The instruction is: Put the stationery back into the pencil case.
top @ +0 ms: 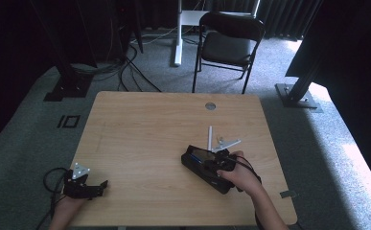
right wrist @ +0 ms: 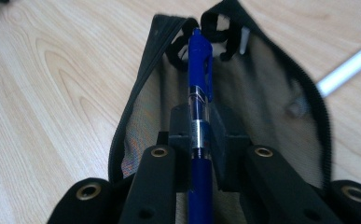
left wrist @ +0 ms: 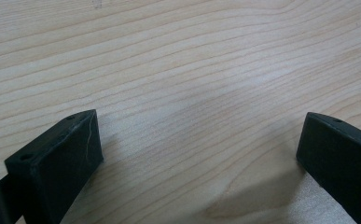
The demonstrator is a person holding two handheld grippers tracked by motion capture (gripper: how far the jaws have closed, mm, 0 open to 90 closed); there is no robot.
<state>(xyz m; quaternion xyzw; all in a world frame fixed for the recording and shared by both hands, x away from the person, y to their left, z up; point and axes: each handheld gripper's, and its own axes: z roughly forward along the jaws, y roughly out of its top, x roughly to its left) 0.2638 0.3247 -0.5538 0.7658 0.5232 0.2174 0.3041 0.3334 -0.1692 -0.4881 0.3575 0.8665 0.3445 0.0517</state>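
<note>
A black mesh pencil pouch [top: 200, 165] lies open on the wooden table [top: 144, 139], right of centre. My right gripper [top: 220, 163] is over it, shut on a blue pen [right wrist: 199, 88] that points into the pouch's open mouth [right wrist: 243, 88]. White pens or sticks [top: 210, 137] lie on the table just beyond the pouch; one of them [right wrist: 348, 67] shows at the right of the right gripper view. My left gripper [top: 97, 188] rests at the table's near left edge, jaws wide apart over bare wood [left wrist: 192, 93], holding nothing.
A black folding chair [top: 228, 45] stands beyond the far edge of the table. A small round grommet [top: 210, 106] sits in the tabletop near the far edge. Cables run over the carpet at the back left.
</note>
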